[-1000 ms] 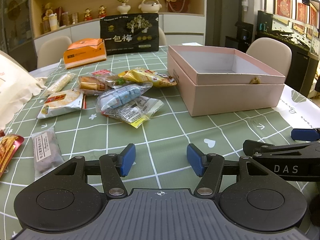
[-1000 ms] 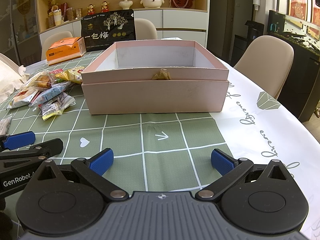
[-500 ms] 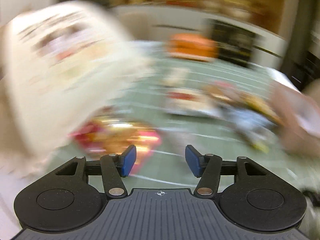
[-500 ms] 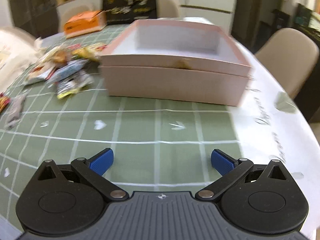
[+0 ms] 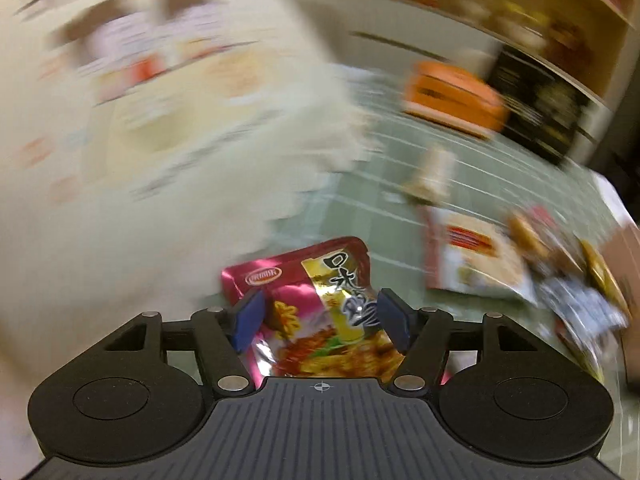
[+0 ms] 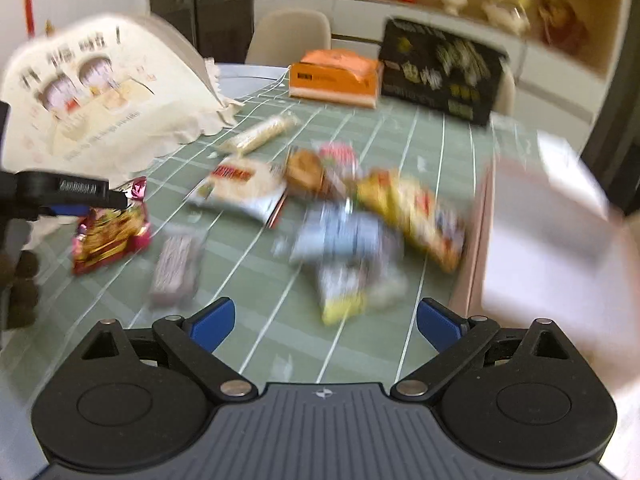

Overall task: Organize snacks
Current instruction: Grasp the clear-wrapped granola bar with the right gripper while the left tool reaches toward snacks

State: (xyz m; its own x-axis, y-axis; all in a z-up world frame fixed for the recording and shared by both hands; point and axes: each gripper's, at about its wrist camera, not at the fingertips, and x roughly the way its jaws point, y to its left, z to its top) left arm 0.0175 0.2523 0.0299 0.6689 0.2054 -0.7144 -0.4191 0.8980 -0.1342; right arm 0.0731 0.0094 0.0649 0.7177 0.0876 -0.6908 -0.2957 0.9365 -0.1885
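The left gripper (image 5: 320, 316) is straddling the red packet (image 5: 320, 312) on the table (image 6: 360, 340) with jaws open, likely needing to close next, while the right gripper (image 6: 324, 320) is hovering open over the snacks (image 6: 360, 216).

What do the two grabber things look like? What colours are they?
Both the left gripper and right gripper are matte black plastic with blue fingertips, round discs, silver rivets, a ribbed grey plate and a small crosshair mark.
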